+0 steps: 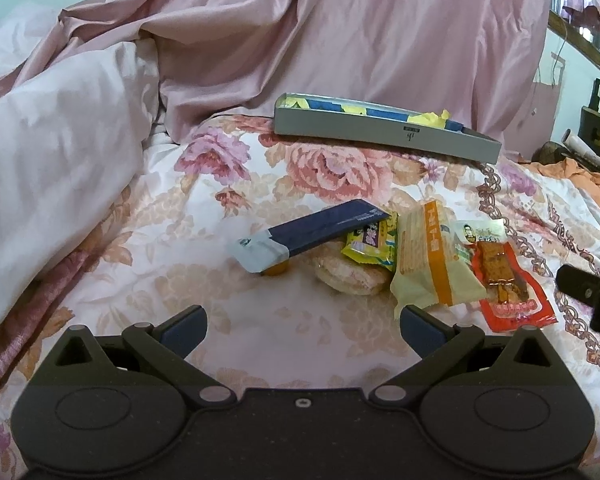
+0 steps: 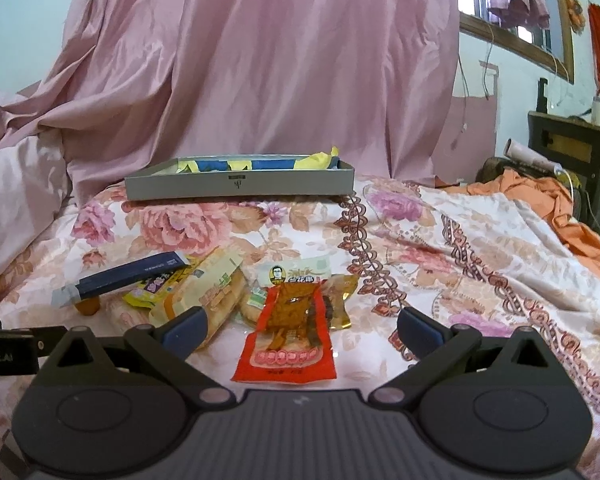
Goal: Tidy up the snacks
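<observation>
Item: red snack packet [image 2: 286, 338], lying on the floral bedspread [image 2: 460, 280] between your right gripper [image 2: 300, 330] fingers, which stood apart, empty. Likely light, slick, crinkly film; you would pinch its sealed edge.

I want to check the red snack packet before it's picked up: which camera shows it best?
The right wrist view: the red snack packet lies centred, whole, just ahead of the open right tongs. The left wrist view shows it off to the right, smaller and slanted.
</observation>
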`<state>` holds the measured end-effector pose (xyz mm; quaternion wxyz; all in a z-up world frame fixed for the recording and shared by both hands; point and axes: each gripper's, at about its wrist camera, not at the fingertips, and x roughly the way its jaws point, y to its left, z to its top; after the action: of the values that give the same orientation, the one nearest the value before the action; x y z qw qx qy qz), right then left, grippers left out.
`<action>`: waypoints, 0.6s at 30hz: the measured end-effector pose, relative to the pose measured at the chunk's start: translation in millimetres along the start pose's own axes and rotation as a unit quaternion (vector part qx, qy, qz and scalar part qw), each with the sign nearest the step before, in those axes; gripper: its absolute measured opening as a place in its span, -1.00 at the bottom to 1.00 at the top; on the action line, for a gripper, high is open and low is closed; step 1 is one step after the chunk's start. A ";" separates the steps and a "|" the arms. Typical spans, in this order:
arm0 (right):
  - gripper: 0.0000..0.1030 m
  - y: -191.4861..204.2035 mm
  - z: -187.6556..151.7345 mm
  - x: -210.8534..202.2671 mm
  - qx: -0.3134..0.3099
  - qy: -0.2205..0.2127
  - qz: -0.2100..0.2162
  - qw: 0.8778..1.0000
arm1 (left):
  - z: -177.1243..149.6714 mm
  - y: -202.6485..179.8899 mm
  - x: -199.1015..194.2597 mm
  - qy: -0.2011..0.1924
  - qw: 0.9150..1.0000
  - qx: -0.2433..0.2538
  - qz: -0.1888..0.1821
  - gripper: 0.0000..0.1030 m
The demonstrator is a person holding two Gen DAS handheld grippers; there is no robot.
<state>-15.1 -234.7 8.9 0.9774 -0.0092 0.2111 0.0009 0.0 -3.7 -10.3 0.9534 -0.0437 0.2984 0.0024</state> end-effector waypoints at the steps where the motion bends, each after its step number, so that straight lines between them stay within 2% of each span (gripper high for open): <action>1: 1.00 -0.3 1.2 -0.7 -0.002 -0.001 0.000 1.000 | 0.3 0.0 0.7 0.004 1.000 0.000 0.000 0.99; 6: 1.00 -6.7 10.1 -0.4 -0.012 0.004 0.017 1.000 | 6.2 -2.2 1.8 0.017 1.000 0.008 0.003 0.99; 11: 1.00 -16.0 11.1 16.6 -0.075 0.023 0.064 0.995 | 18.6 -10.5 5.6 0.012 0.999 0.031 -0.017 0.99; 13: 1.00 -23.1 10.9 27.5 -0.081 0.037 0.078 0.993 | 24.8 -16.6 11.7 0.011 0.999 0.041 -0.025 0.99; 18: 1.00 -32.7 9.6 47.0 -0.084 0.055 0.075 0.992 | 43.0 -36.9 33.8 0.018 0.997 0.059 -0.051 0.99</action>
<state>31.9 -267.4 -1.2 0.9573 -0.0754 0.2634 0.0917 53.4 -37.5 8.6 0.9478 -0.0026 0.3122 -0.0647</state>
